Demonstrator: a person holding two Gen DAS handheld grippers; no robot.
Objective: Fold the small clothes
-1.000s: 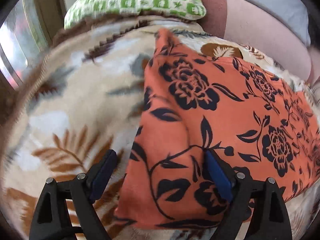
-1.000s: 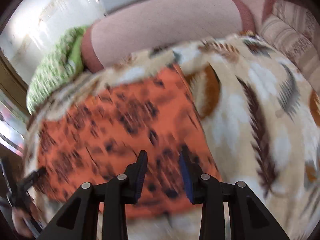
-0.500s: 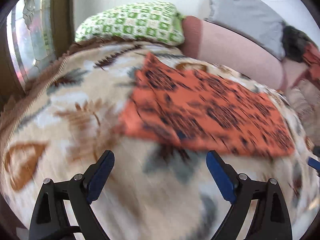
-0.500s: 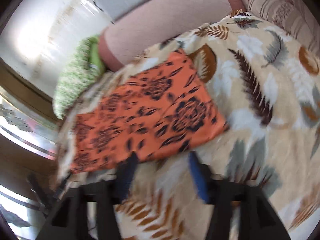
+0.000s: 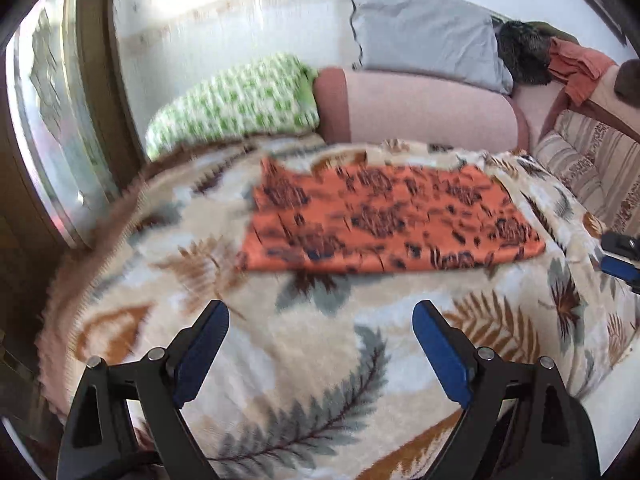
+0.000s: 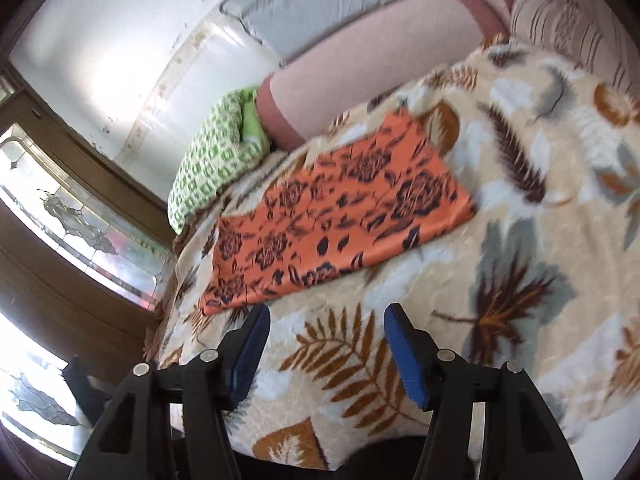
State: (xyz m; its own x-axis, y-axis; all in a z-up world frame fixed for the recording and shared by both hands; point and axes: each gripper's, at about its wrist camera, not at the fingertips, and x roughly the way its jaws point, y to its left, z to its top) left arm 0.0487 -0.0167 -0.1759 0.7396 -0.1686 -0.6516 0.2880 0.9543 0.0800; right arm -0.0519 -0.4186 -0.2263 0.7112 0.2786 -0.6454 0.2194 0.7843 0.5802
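Observation:
An orange cloth with black flowers [image 5: 384, 224] lies folded flat as a rectangle on the leaf-patterned blanket [image 5: 304, 360]; it also shows in the right wrist view [image 6: 332, 220]. My left gripper [image 5: 320, 328] is open and empty, held above the blanket, well short of the cloth's near edge. My right gripper [image 6: 326, 336] is open and empty, just short of the cloth's near edge. The right gripper's tip shows at the right edge of the left wrist view [image 5: 620, 256].
A green checked pillow [image 5: 236, 100], a pink bolster [image 5: 424, 108] and a grey pillow [image 5: 424, 32] lie behind the blanket. A striped cushion [image 5: 592, 164] is at the right. A wooden glazed door [image 6: 72, 216] stands at the left.
Both grippers let go of the cloth and pulled back and up from it. The right gripper opened wider. The cloth now lies flat, farther away in both views.

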